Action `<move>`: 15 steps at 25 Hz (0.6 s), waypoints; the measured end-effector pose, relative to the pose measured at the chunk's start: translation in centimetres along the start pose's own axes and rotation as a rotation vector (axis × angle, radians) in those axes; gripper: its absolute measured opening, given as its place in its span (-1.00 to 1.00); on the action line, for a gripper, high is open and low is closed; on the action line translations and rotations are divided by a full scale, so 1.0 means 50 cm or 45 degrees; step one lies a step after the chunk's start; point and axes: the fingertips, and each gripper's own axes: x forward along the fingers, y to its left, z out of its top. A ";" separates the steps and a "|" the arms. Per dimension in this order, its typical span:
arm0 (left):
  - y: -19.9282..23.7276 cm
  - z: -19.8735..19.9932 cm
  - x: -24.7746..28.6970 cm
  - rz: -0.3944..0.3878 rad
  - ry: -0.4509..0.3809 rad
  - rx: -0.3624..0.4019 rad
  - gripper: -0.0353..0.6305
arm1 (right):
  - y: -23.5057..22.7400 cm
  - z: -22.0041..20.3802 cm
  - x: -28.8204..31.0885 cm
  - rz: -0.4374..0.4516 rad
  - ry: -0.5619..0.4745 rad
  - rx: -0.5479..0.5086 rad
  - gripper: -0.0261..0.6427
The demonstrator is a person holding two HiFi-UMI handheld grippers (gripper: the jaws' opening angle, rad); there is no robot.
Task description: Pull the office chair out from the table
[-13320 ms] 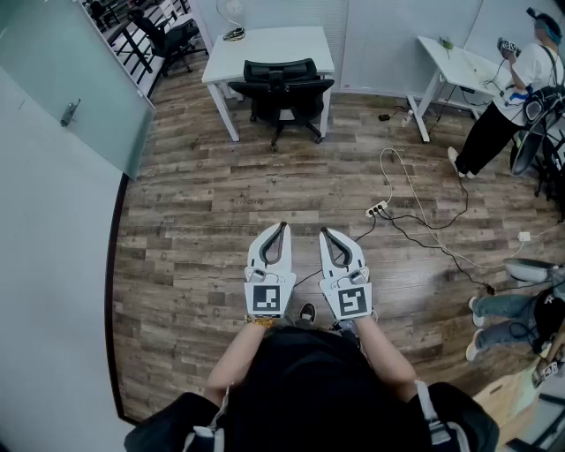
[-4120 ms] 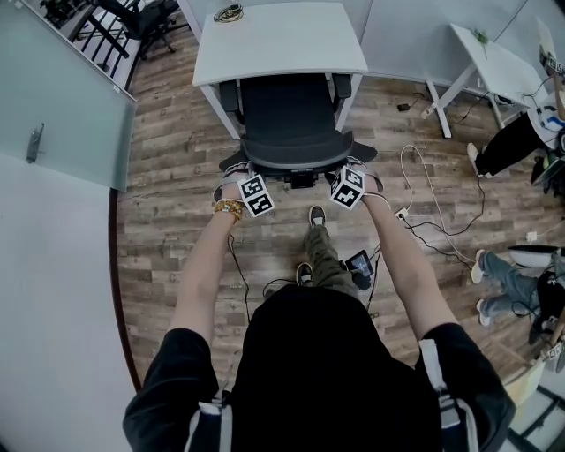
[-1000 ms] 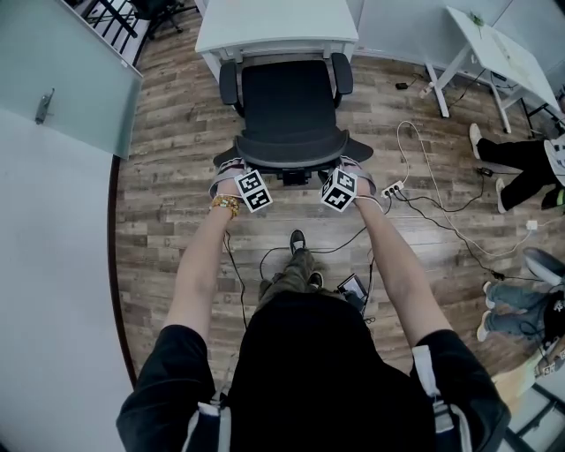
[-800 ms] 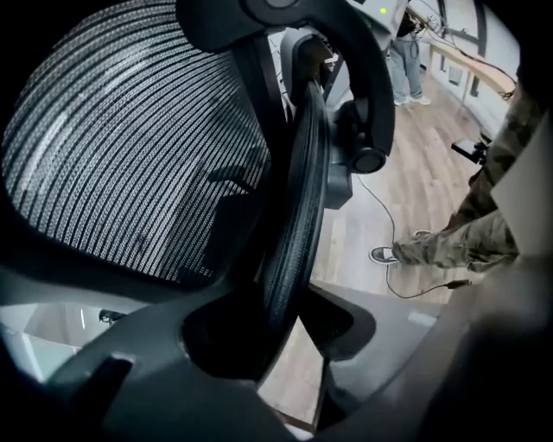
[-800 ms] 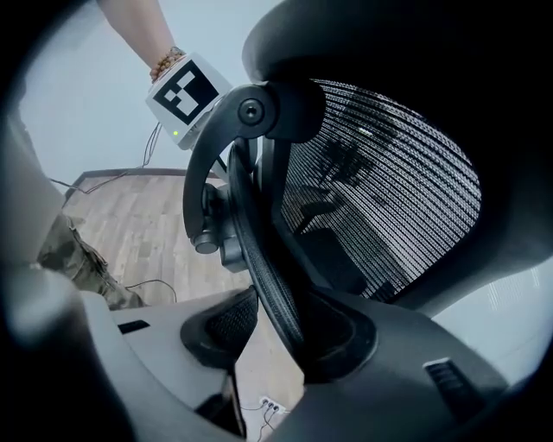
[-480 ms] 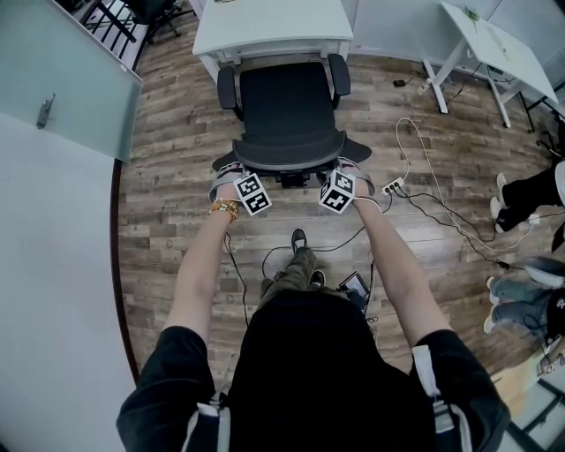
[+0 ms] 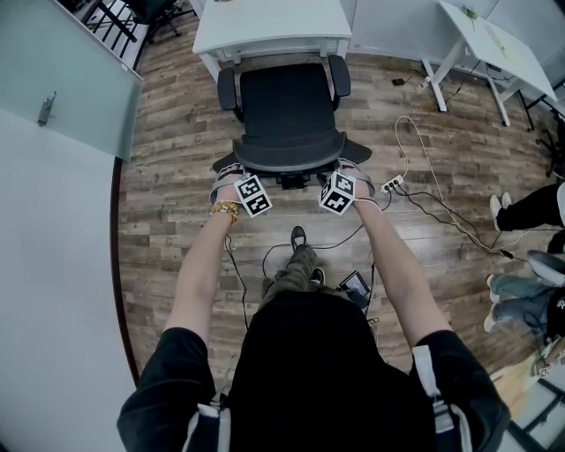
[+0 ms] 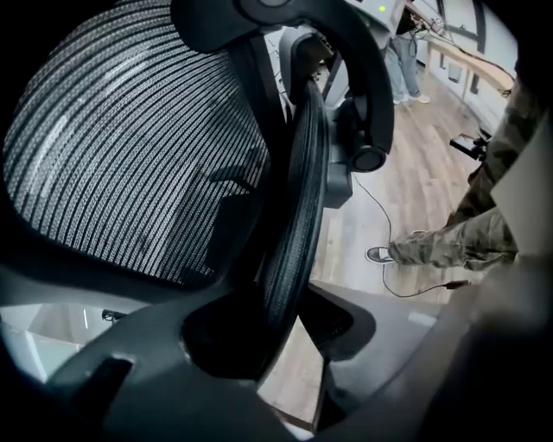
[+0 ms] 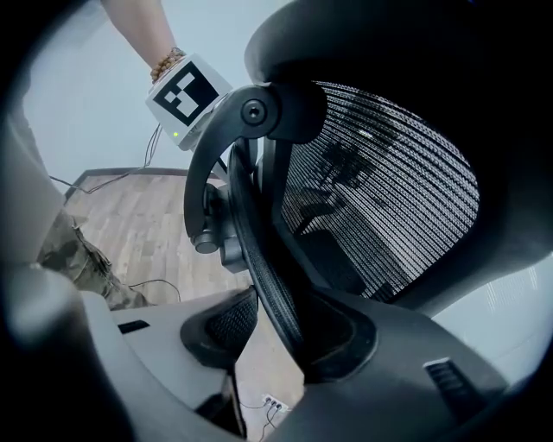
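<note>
Two forearms reach forward over a shoe (image 7: 298, 238) on the plank floor (image 7: 168, 229). The left hand-held gripper (image 7: 231, 179) is clamped on the left side rim of the office chair (image 7: 287, 106), at its mesh backrest (image 7: 289, 150). The right hand-held gripper (image 7: 350, 175) is clamped on the right side rim. Each gripper view shows the rim running between that gripper's pads. Beyond the backrest, the seat faces the white counter (image 7: 269, 26), with its front edge just short of the counter's near edge and an armrest on either side. To the right, a power strip (image 7: 393, 184) lies on the floor. A second counter (image 7: 494, 48) stands well apart.
</note>
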 end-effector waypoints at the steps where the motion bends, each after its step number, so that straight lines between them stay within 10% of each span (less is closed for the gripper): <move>1: -0.004 0.001 -0.003 0.001 -0.001 0.000 -0.41 | 0.003 -0.001 -0.003 -0.002 -0.001 -0.002 -0.51; 15: -0.051 -0.001 -0.035 0.010 0.011 0.004 -0.41 | 0.043 -0.013 -0.038 -0.018 -0.007 -0.010 -0.50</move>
